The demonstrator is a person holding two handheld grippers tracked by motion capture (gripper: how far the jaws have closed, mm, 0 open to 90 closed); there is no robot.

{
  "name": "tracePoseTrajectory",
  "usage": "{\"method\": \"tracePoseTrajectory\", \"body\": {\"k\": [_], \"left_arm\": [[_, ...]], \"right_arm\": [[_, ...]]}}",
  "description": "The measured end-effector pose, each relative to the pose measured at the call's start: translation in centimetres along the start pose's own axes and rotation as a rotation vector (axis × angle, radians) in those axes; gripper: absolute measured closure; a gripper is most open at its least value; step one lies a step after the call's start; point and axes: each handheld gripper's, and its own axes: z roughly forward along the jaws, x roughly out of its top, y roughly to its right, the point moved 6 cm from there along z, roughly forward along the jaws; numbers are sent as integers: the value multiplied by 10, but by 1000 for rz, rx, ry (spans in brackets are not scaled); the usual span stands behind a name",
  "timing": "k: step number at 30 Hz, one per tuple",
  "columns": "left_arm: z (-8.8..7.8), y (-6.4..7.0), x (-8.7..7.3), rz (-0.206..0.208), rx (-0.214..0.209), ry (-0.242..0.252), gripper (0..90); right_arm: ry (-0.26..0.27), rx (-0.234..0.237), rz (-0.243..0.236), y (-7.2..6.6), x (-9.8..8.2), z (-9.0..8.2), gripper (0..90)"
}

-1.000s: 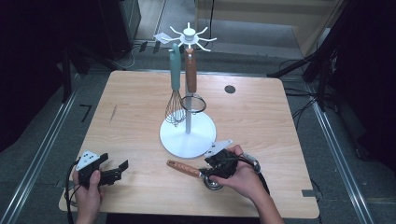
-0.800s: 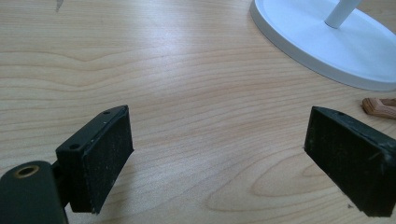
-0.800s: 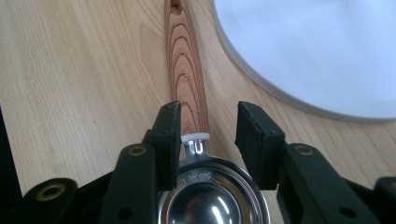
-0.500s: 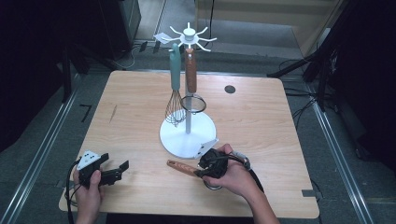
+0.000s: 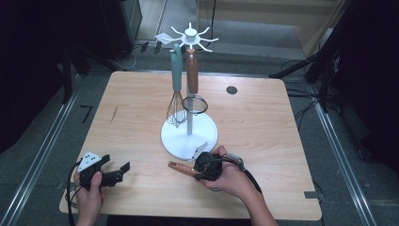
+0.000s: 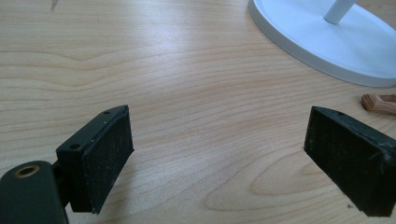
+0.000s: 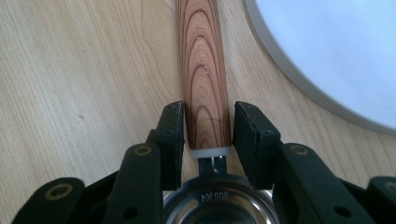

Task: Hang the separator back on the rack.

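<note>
Right gripper view: right gripper (image 7: 208, 135) clamped on wooden utensil handle (image 7: 204, 70), running straight ahead beside white stand base (image 7: 336, 60); left gripper (image 6: 219, 163) wide open, idle.

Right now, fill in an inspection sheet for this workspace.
Surface: light wooden table, one dark round plug near the far edge.
Job's things: wood-handled steel utensil lying flat beside the white round-based hanging stand; a teal-handled wire whisk and a wood-handled mesh strainer hang on it.
Clutter: nothing seen.
Grippers: right gripper has just been closing, pads against the utensil's handle; left gripper open over bare wood.
Cables: black cable trails from the left gripper; floor cables on the right.
Surroundings: dark stand legs, grey floor.
</note>
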Motion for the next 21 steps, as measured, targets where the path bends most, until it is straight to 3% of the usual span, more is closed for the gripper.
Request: {"method": "tracePoseTrajectory", "body": {"k": [9,21], "left_arm": [[0,0,0,0,0,-1,80],[0,0,0,3,2,-6,80]], "right_arm": [[-67,-23,-26,-2,4,4,663],[-94,-28,-15,-7,6,4,703]]}}
